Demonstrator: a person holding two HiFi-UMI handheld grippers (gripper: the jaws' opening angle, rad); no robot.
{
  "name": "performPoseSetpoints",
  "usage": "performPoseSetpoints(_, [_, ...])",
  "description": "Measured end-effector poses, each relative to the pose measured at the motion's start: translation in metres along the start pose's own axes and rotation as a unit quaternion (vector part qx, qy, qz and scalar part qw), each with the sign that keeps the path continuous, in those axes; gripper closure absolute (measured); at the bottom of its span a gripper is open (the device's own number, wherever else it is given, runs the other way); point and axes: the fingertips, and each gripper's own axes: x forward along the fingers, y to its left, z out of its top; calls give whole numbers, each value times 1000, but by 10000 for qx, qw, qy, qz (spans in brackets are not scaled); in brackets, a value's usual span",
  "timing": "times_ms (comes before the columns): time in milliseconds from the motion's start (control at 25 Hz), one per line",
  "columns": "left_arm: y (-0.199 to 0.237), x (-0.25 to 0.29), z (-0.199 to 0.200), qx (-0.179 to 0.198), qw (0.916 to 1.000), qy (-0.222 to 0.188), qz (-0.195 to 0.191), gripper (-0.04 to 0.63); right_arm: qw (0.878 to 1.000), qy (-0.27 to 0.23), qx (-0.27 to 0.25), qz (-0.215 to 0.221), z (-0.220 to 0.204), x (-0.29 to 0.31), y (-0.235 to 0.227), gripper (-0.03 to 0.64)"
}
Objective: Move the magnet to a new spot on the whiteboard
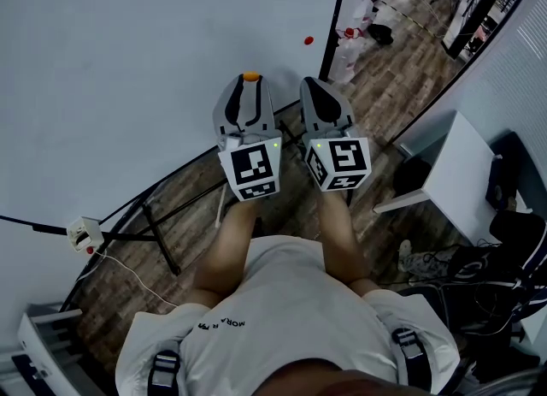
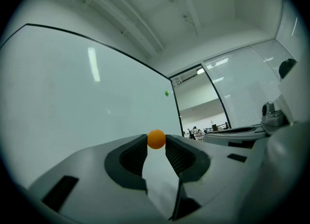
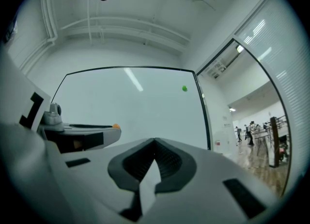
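A small orange ball-shaped magnet (image 1: 249,77) (image 2: 156,139) is pinched between the tips of my left gripper (image 1: 249,80) (image 2: 156,143), which is shut on it. It is held in front of the lower right part of the whiteboard (image 1: 145,61) (image 2: 87,107); whether it touches the board I cannot tell. My right gripper (image 1: 308,85) (image 3: 155,142) sits just to the right, shut with nothing between its jaws. The right gripper view also shows the left gripper (image 3: 104,132) and the magnet (image 3: 116,126) from the side.
A second small magnet (image 1: 308,41) (image 3: 184,88) sticks on the board near its right edge, red in the head view. The board's black stand (image 1: 158,232) spreads over the wood floor. A white table (image 1: 453,176) and dark bags (image 1: 513,240) are at the right, a power strip (image 1: 83,234) at the left.
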Motion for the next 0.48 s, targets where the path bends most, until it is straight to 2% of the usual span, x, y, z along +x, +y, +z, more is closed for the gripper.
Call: performPoseSetpoints(480, [-13, -4, 1, 103, 9994, -118, -300, 482, 10000, 5, -22, -3, 1, -3, 1, 604])
